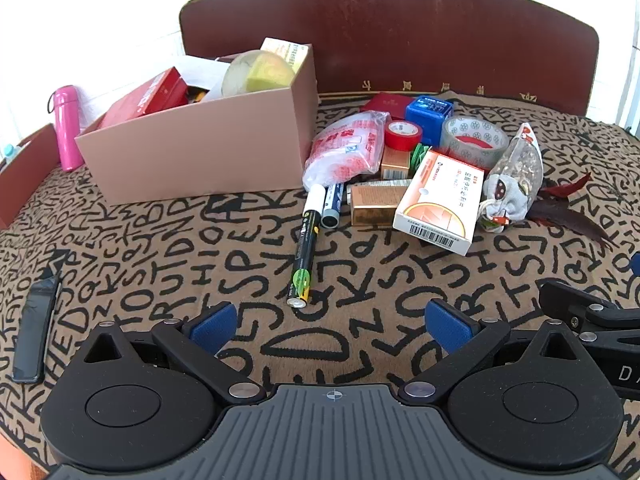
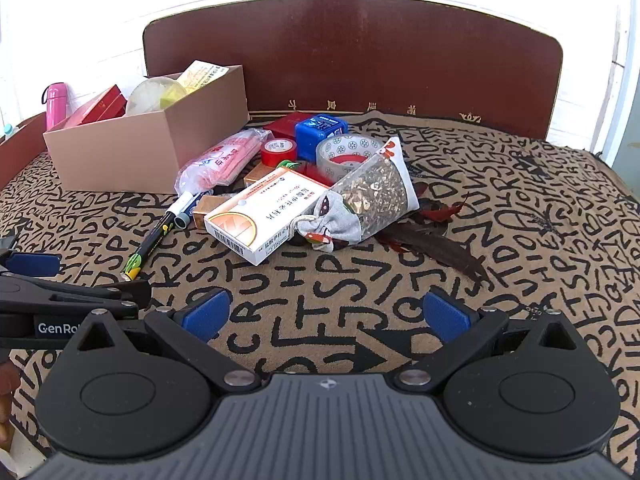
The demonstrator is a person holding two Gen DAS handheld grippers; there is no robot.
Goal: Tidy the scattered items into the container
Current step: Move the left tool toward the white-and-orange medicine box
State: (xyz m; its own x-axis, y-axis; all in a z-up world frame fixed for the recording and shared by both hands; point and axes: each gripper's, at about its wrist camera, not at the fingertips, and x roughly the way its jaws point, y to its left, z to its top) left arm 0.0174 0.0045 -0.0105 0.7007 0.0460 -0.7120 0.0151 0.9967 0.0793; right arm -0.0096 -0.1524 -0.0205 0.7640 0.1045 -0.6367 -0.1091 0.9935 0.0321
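Observation:
A tan cardboard box (image 1: 208,148) (image 2: 120,152) stands at the back left, holding a red box, a round pale fruit and a yellow carton. Scattered to its right lie a black marker (image 1: 306,248) (image 2: 154,240), a white-and-orange medicine box (image 1: 440,204) (image 2: 260,212), a plastic bag with red print (image 1: 348,148), red tape (image 1: 403,135), clear tape (image 1: 474,140), a blue cube (image 1: 428,114) and a pouch of dried bits (image 2: 372,196). My left gripper (image 1: 330,326) is open and empty, just short of the marker's near end. My right gripper (image 2: 326,314) is open and empty, in front of the medicine box.
A letter-patterned brown cloth (image 1: 160,264) covers the surface. A dark red board (image 1: 400,36) stands behind. A pink bottle (image 1: 67,128) stands left of the box. A black phone (image 1: 36,328) lies at the left edge. Dark red feathers (image 2: 436,240) lie beside the pouch.

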